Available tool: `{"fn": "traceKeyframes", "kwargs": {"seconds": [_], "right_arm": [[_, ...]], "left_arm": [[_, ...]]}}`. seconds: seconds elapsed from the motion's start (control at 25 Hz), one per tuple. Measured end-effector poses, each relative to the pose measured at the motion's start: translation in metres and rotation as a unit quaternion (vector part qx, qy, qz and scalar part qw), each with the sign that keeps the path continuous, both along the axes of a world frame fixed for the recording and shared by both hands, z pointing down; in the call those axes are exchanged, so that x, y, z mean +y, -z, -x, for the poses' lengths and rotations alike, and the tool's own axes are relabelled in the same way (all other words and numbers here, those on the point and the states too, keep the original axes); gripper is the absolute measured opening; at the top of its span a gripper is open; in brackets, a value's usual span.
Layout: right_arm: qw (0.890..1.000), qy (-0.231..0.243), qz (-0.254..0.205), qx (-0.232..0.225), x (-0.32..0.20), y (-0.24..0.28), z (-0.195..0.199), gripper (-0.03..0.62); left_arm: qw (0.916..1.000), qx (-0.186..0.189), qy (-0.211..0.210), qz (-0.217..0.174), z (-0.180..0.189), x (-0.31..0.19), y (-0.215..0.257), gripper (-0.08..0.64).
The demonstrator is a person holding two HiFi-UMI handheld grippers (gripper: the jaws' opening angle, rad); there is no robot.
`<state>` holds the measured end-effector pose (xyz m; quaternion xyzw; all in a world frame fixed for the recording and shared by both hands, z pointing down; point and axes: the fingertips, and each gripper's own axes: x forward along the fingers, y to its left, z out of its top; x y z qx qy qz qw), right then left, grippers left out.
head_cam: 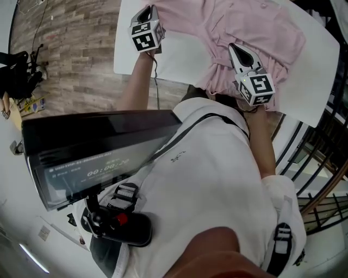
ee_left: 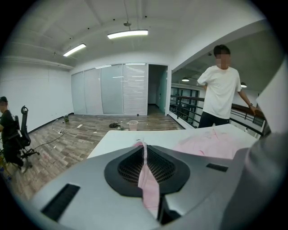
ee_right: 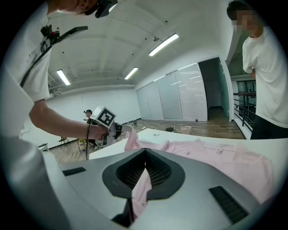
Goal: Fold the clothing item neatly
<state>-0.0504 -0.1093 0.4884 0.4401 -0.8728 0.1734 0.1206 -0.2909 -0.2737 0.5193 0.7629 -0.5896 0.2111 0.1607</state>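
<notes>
A pink garment (head_cam: pixel 255 27) lies rumpled on the white table (head_cam: pixel 179 54). My left gripper (head_cam: pixel 149 11) is at the table's left part, lifted, and shut on a corner of the pink cloth. In the left gripper view a strip of that cloth (ee_left: pixel 146 175) hangs pinched between the closed jaws of the left gripper (ee_left: pixel 144 146). My right gripper (head_cam: pixel 234 49) is at the garment's near edge, shut on a fold of it. In the right gripper view the pink cloth (ee_right: pixel 141 188) is clamped in the right gripper (ee_right: pixel 145 155), and the left gripper (ee_right: pixel 105 119) holds up its corner.
A person in a white shirt (ee_left: pixel 220 90) stands across the table by a black railing (head_cam: pixel 321 146). Another person (ee_left: pixel 6 130) sits at the far left by an office chair. A small bucket (ee_left: pixel 132 125) stands on the wooden floor beyond the table.
</notes>
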Motion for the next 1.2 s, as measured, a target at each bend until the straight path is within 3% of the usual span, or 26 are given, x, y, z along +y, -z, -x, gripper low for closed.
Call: {"fn": "traceKeyframes", "kwargs": {"seconds": [0.48, 0.8, 1.2], "right_arm": [[0.999, -0.032, 0.000, 0.003, 0.018, 0.026, -0.071, 0.005], [0.999, -0.046, 0.005, 0.005, 0.020, 0.025, -0.101, 0.005], [0.997, -0.074, 0.013, 0.009, 0.042, 0.047, -0.166, 0.005]], "left_arm": [[0.9972, 0.027, -0.068, -0.014, -0.129, 0.024, 0.038, 0.023], [0.9939, 0.023, -0.108, -0.011, -0.191, 0.035, 0.039, 0.023], [0.9842, 0.014, -0.176, -0.019, -0.300, 0.066, 0.064, 0.023]]}}
